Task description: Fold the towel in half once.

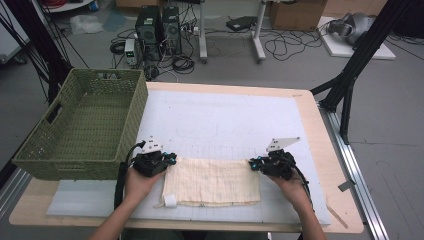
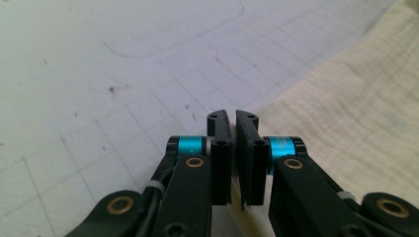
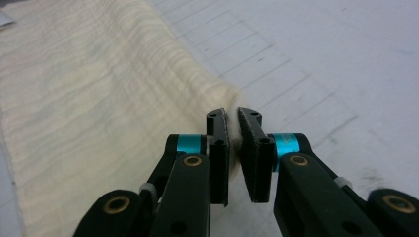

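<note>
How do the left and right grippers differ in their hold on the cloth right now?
The left gripper pinches the cloth at its far left corner; the right gripper at its far right corner. The left gripper view shows a thin edge caught, the right gripper view a thicker bunched fold. Both are shut on it, low on the mat.

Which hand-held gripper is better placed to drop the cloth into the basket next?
Left. The left hand-held gripper pinches the cloth right beside the basket; the right hand-held gripper holds the far end.
</note>
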Demonstrator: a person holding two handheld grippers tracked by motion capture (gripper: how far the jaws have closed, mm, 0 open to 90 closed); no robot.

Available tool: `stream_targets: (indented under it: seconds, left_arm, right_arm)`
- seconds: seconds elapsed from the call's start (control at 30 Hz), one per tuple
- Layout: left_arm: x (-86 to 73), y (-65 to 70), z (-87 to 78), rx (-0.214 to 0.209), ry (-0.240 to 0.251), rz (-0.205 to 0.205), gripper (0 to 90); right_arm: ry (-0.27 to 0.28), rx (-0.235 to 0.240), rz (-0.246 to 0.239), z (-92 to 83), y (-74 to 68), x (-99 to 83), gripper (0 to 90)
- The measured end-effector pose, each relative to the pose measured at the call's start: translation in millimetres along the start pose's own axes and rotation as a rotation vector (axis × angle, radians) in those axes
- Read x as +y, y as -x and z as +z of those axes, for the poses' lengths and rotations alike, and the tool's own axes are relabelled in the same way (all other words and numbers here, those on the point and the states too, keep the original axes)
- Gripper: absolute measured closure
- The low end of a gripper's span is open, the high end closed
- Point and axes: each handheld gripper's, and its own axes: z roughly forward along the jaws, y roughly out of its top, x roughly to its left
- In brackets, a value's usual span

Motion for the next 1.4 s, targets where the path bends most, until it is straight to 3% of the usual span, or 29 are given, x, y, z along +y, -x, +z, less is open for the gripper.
stream_targets:
  seconds: [0.3, 0.43, 0.53, 0.67, 0.93, 1.2, 1.4]
  left_arm:
    - [17.6, -14.3, 19.2, 0.091, 0.062, -0.049, 84.0]
    - [18.0, -17.8, 24.3, 0.126, 0.056, -0.062, 75.7]
    - [17.6, -19.7, 21.1, 0.119, 0.048, -0.055, 65.2]
    - [18.5, -16.1, 15.3, 0.085, 0.057, -0.029, 62.0]
    - [18.9, -8.3, 7.6, 0.045, 0.055, 0.029, 54.6]
    - [12.1, -11.9, -1.6, 0.035, 0.067, 0.008, 51.6]
    - [12.3, -16.8, -5.4, 0.035, 0.089, -0.014, 50.4]
  right_arm:
    - [0.051, -0.046, 0.058, -2.2, 22.8, 15.0, 82.3]
    - [0.044, -0.062, 0.103, 5.1, 31.3, 12.3, 72.7]
    - [0.069, -0.065, 0.118, 2.4, 31.1, 12.1, 64.8]
    - [0.119, -0.055, 0.128, -6.2, 25.7, 11.6, 58.4]
    - [0.118, -0.055, 0.097, -12.5, 12.0, 6.3, 47.4]
    - [0.118, -0.048, 0.077, -14.4, 5.6, 3.0, 42.1]
    - [0.148, -0.038, 0.066, -17.3, -0.6, 1.2, 38.0]
